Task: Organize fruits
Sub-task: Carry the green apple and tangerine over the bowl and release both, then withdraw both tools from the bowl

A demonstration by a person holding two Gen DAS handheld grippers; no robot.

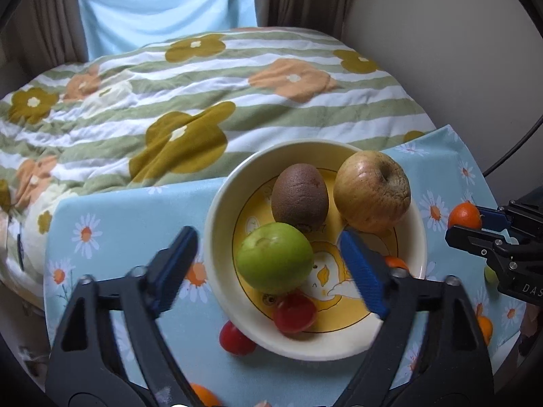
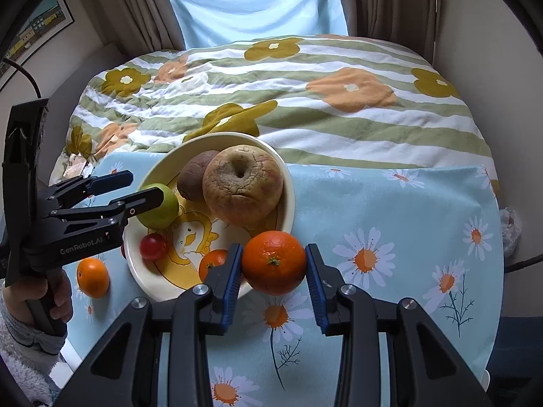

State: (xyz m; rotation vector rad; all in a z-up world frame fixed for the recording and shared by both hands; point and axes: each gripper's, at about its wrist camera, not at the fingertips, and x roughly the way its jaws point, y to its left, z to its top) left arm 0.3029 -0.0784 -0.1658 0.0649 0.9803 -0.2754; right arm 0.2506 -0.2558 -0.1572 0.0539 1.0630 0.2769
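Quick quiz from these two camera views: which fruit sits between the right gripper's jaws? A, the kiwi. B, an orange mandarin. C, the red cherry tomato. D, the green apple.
B: in the right wrist view the orange mandarin sits between the right gripper jaws, above the cloth just outside the bowl, while the green apple lies inside the bowl.
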